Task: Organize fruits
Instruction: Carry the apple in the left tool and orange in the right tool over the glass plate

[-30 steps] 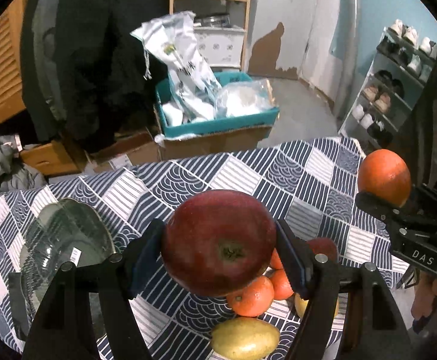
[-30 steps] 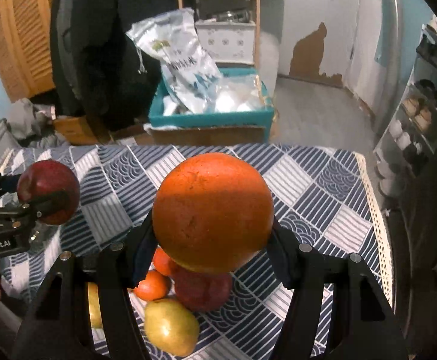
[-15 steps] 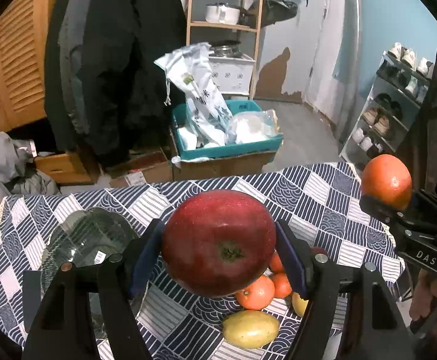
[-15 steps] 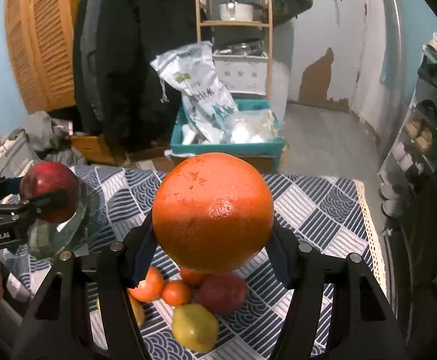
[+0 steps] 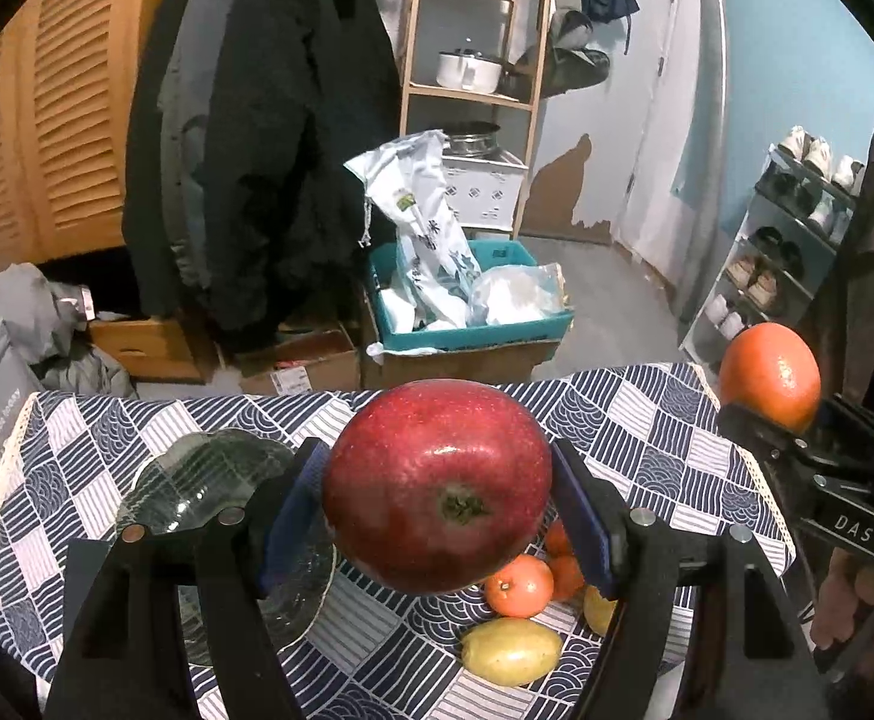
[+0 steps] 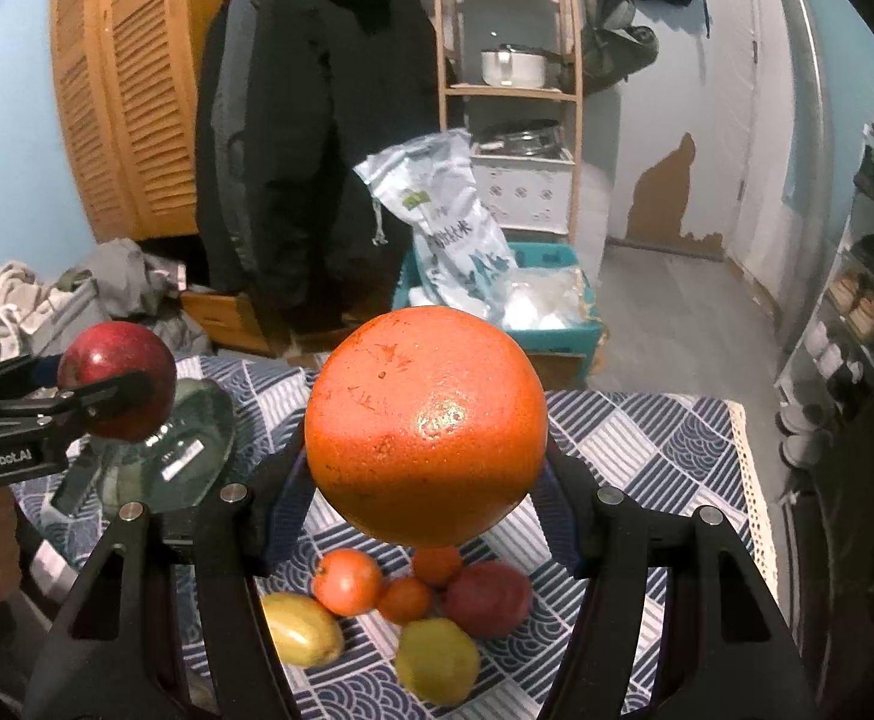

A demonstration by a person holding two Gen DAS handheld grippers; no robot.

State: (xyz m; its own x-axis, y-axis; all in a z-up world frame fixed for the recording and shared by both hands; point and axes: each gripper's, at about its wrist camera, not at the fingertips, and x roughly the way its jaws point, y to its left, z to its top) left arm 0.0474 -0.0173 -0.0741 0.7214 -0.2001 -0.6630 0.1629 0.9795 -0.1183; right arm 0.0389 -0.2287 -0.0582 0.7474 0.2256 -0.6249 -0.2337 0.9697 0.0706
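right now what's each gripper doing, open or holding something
left gripper: closed on the big red apple
right gripper: closed on the large round orange

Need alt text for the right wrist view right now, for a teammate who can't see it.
The right claw grips a large orange above a checked tablecloth. At left, the left claw holds a red apple over a glass bowl; a fruit pile lies below.

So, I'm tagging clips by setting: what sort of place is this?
Probably a lived-in home entryway or utility room: coats hang by louvred doors, a shoe rack lines the wall, a pot sits on wooden shelving.
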